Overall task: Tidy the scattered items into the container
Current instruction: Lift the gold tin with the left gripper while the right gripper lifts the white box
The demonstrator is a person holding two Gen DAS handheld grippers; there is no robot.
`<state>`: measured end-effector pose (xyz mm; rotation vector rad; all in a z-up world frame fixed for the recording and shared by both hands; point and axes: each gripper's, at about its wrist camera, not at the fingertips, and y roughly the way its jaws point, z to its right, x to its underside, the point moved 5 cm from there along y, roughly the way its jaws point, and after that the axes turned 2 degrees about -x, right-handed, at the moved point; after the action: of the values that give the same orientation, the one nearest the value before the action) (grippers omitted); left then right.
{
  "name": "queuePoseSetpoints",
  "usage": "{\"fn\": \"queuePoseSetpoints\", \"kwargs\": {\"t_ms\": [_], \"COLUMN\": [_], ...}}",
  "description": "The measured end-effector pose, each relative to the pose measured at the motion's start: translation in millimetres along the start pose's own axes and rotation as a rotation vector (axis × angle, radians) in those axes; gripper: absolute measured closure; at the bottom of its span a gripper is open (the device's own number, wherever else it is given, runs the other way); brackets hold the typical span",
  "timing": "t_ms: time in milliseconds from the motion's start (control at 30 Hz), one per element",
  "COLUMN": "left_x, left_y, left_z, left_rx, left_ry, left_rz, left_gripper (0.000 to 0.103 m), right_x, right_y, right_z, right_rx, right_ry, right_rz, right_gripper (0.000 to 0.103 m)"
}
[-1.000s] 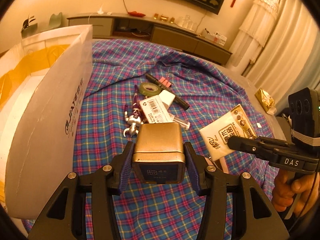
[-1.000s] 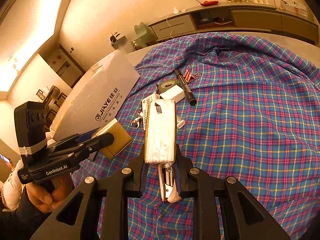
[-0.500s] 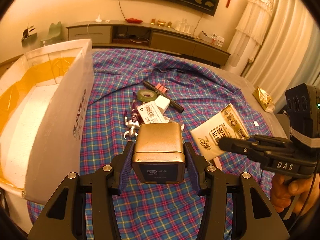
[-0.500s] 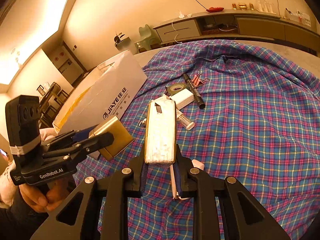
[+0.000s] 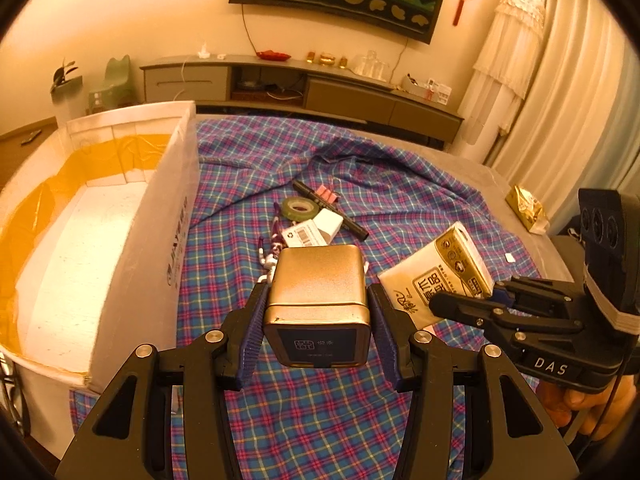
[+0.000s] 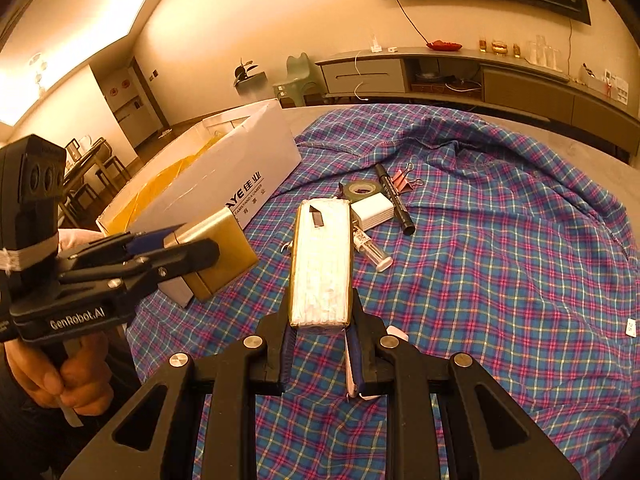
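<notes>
My left gripper [image 5: 316,316] is shut on a gold square tin [image 5: 316,284] and holds it above the plaid cloth, right of the open white cardboard box [image 5: 160,216]. The tin also shows in the right wrist view [image 6: 218,240]. My right gripper [image 6: 322,328] is shut on a tissue pack [image 6: 322,264], held in the air; the pack also shows in the left wrist view [image 5: 436,276]. On the cloth beyond lie a green tape roll [image 5: 300,206], a black marker [image 5: 332,210], pink binder clips [image 5: 326,192], a white charger [image 6: 372,210], a syringe [image 6: 372,254] and a small figurine [image 5: 270,254].
The box [image 6: 224,176] has a white floor and yellow tape inside. The plaid cloth [image 6: 500,260] covers the table and is rumpled at the back. A gold foil packet [image 5: 526,208] lies at the table's right edge. A low cabinet [image 5: 320,88] stands against the far wall.
Both grippers have risen with their loads; the items on the cloth look farther off and more of the box's inside shows.
</notes>
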<state>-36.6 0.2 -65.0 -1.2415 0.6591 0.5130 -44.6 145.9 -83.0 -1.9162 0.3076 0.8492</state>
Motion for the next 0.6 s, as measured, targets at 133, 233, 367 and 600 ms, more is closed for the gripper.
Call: {"fn": "queuePoseSetpoints", "kwargs": {"t_ms": [133,233,367,600], "left_x": [-3.9,-6.2,-9.3,-13.4], "left_y": [-6.5,-9.7,-14.3,-28.7], "left_z": [-5.6,-7.5,-10.1,-25.0], "left_rx": [-0.007,-0.008,-0.019,-0.020], "left_ry": [-0.011,-0.016,-0.016,-0.051], "left_rz": [0.019,0.027,0.035,0.052], "left_gripper": [0.052,0.052,0.052,0.052], "right_x": [-2.4,-4.5,-8.2,-9.2], "right_y": [-0.9,-2.6,-6.0,-7.3], "right_z": [-5.5,-11.6,-21.5,-39.2], "right_rx": [0.008,0.007,0.003,-0.017], "right_ry": [-0.019,-0.029,-0.041,-0.034], "right_rz": [0.007,0.015,0.030,0.036], "right_gripper": [0.079,0.079,0.079,0.079]}}
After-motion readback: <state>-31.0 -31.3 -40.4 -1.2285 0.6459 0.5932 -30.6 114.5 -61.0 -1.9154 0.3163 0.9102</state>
